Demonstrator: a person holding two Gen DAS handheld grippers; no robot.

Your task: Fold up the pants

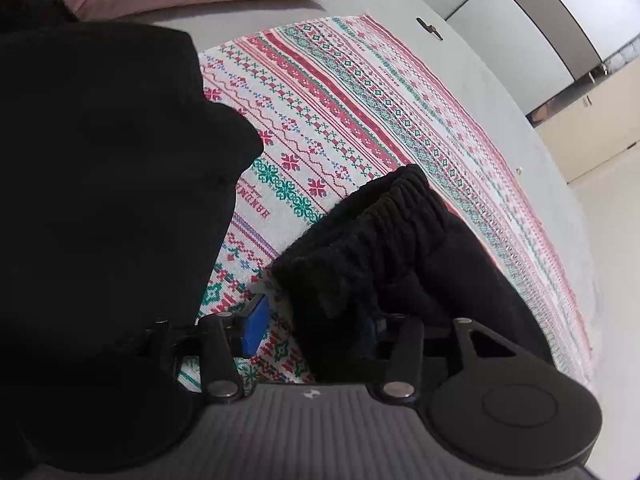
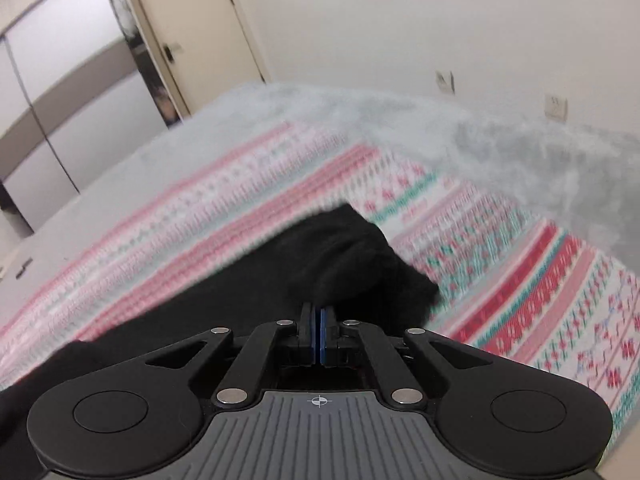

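I'm mid-fold: right hand-held gripper (image 2: 320, 332) pinches the black pants (image 2: 340, 256), left hand-held gripper (image 1: 316, 328) spread around the waistband (image 1: 384, 216), needing closure next.

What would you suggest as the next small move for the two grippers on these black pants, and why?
Probably close the left gripper on the elastic waistband. Its fingers stand apart with the gathered band draped over one of them, while the right gripper is already shut on the black pants above the patterned blanket. Both ends should be held before folding.
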